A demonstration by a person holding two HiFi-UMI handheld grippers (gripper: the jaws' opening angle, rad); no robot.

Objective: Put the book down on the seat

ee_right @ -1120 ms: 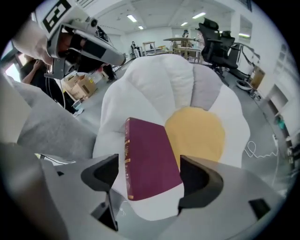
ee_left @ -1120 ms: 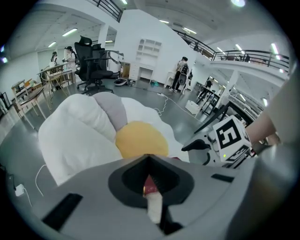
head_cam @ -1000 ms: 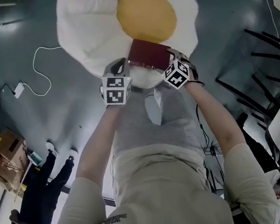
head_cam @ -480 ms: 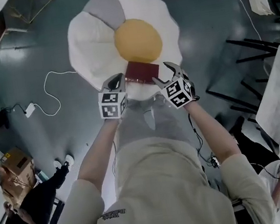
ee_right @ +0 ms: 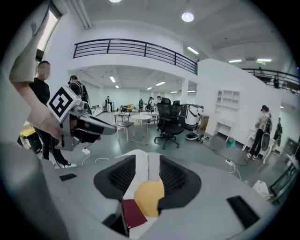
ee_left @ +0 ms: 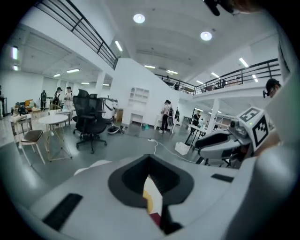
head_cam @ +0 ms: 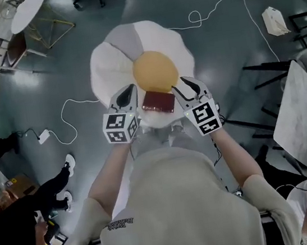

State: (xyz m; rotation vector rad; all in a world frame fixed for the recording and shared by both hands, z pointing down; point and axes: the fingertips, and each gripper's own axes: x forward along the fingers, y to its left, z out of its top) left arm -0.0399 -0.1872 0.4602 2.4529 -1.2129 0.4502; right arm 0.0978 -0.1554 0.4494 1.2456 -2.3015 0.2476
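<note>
The seat (head_cam: 113, 68) is a fried-egg cushion on the floor, white with a yellow yolk (head_cam: 155, 72). A dark red book (head_cam: 158, 101) lies flat on its white near edge, just below the yolk. My left gripper (head_cam: 126, 93) hangs at the book's left and my right gripper (head_cam: 188, 84) at its right, both clear of it. Down through the right gripper's jaws (ee_right: 147, 173) I see the yolk (ee_right: 149, 197) and the book (ee_right: 133, 212); those jaws are closing with nothing between them. The left gripper (ee_left: 152, 187) shows a narrow gap, the book (ee_left: 155, 219) far below.
A white cable (head_cam: 78, 110) with a charger (head_cam: 44, 136) trails over the grey floor at the left. Another cable (head_cam: 206, 12) runs at the back right near a white bag (head_cam: 275, 20). Black chair legs (head_cam: 270, 68) and a white table (head_cam: 302, 109) stand right. A person (head_cam: 20, 222) stands at the lower left.
Both grippers have pulled back and up from the cushion, which now looks smaller. The book stays lying on the seat, no longer framed tightly by the grippers.
</note>
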